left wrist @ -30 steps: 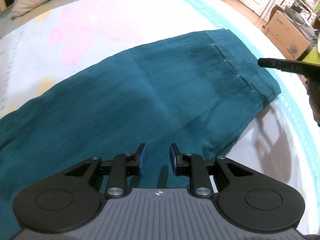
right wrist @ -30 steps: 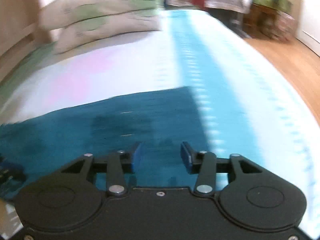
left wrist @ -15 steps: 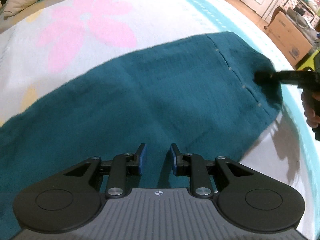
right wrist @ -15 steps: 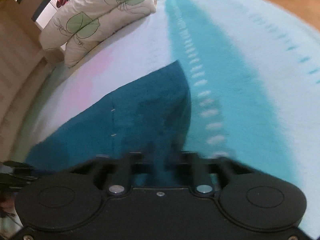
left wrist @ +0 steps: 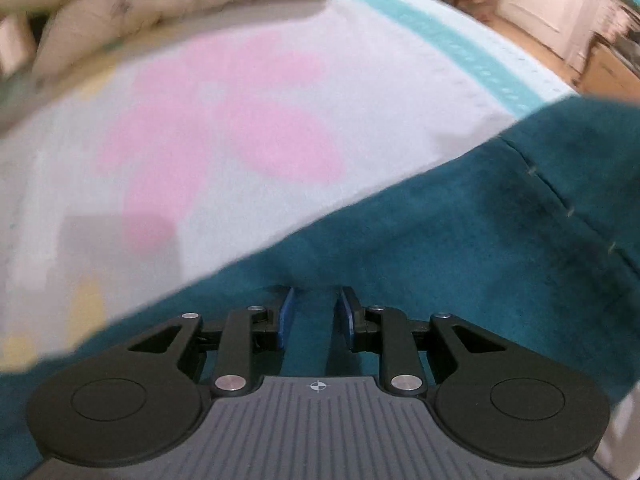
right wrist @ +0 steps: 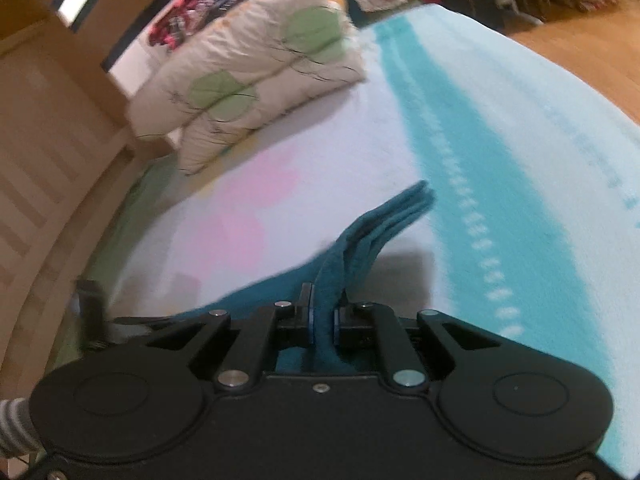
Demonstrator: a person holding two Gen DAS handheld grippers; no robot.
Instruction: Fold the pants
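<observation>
- Lying across the bed (left wrist: 248,92), the teal pants (left wrist: 460,248) stretch from the lower left of the left wrist view up to the right edge, where a seam with pale stitches runs across the cloth.
- The left gripper (left wrist: 316,312) points down at the pants; its jaws stand narrow, with teal cloth showing in the gap between the blue pads (left wrist: 286,316). Whether the pads press on the cloth I cannot tell.
- The right gripper (right wrist: 324,316) has a bunched edge of the pants (right wrist: 372,232) between its jaws, which are closing on it; the pads sit against the cloth on both sides.
- From that grip the layered edge of the pants rises clear of the bed and fans out ahead of the fingers, casting a shadow on the sheet just beside it.
- The bed's sheet (right wrist: 520,128) is pale with pink flower shapes and a turquoise stripe running along it.
- A folded quilt (right wrist: 256,68) with green circles lies at the far end of the bed, well apart from the pants.
- A striped sleeve (right wrist: 14,424) shows at the lower left corner of the right wrist view.
- Both views are blurred in places.
</observation>
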